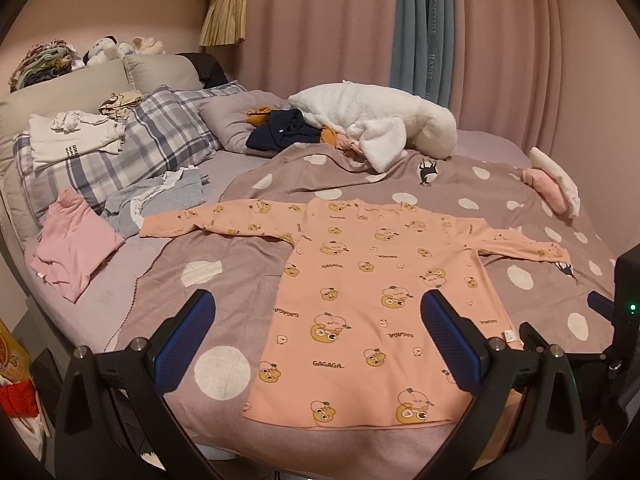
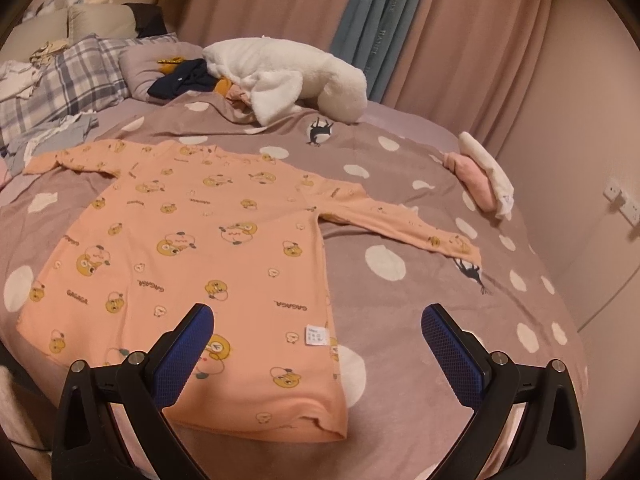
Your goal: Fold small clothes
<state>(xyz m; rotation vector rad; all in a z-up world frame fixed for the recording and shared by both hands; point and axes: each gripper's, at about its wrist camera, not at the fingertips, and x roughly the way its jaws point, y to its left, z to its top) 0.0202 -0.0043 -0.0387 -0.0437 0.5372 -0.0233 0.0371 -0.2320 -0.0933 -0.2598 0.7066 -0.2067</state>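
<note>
A small orange long-sleeved shirt (image 1: 360,280) with a cartoon print lies flat on the spotted brown blanket (image 1: 240,280), both sleeves spread out sideways and the hem toward me. In the right wrist view the same shirt (image 2: 200,240) fills the left half, with a white label near its right hem. My left gripper (image 1: 318,336) hovers open above the shirt's lower left part, holding nothing. My right gripper (image 2: 318,344) is open above the shirt's lower right corner, also with nothing in it. The right gripper's body shows at the right edge of the left wrist view.
A white plush toy (image 1: 376,120) and dark clothes (image 1: 284,130) lie at the far side of the bed. A pink garment (image 1: 76,244), grey clothes (image 1: 160,200) and plaid pillows (image 1: 132,148) sit to the left. Folded pink and white items (image 2: 484,176) rest at the right edge near the wall.
</note>
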